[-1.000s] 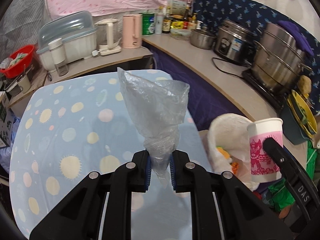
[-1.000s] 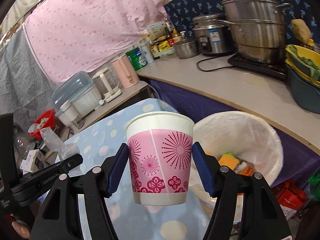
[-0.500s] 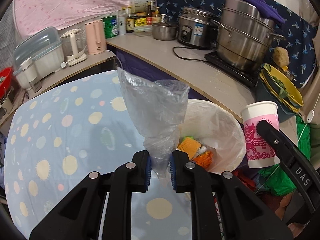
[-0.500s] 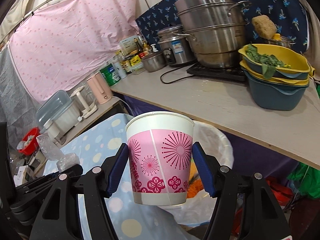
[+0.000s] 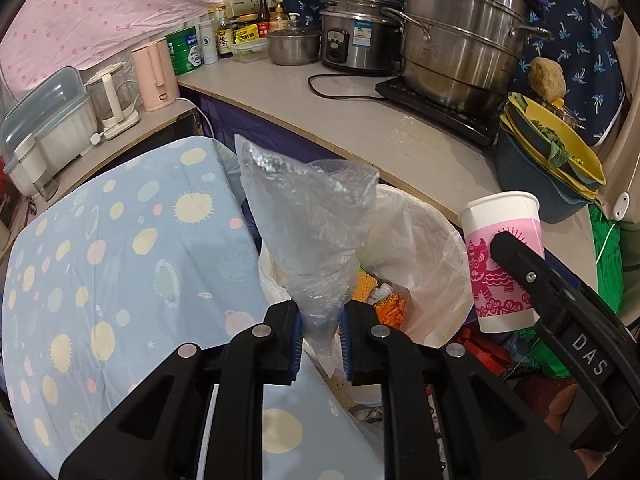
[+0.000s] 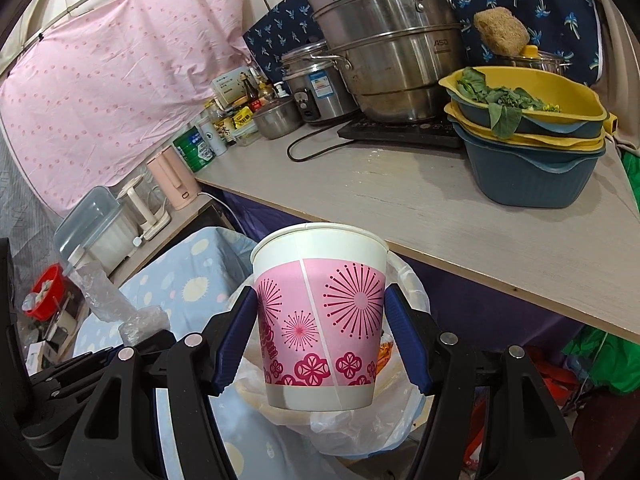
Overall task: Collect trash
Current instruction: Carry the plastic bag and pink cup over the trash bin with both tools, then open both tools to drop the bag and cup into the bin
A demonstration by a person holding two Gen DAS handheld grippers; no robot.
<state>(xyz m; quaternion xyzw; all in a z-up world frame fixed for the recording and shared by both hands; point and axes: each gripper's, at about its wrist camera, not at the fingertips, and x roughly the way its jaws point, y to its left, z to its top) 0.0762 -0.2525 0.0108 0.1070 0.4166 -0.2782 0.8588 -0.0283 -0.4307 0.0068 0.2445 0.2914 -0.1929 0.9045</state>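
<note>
My left gripper [image 5: 320,340] is shut on a crumpled clear plastic bag [image 5: 308,220], held upright over the near rim of a trash bin lined with a white bag [image 5: 424,240]. Orange and yellow scraps [image 5: 390,300] lie inside the bin. My right gripper [image 6: 322,344] is shut on a pink and white paper cup [image 6: 320,316], upright, above the bin liner [image 6: 360,424]. The cup also shows in the left wrist view [image 5: 500,256], right of the bin. The plastic bag shows at the left of the right wrist view [image 6: 108,300].
A table with a blue dotted cloth [image 5: 120,260] lies left of the bin. A counter [image 5: 380,128] runs behind it, with steel pots [image 5: 460,40], a rice cooker [image 5: 360,40], stacked basins with greens [image 6: 528,144], a pink kettle [image 5: 154,74] and bottles.
Both grippers have swung right from over the table toward the bin, carrying the bag and the cup. The bin now sits directly under them.
</note>
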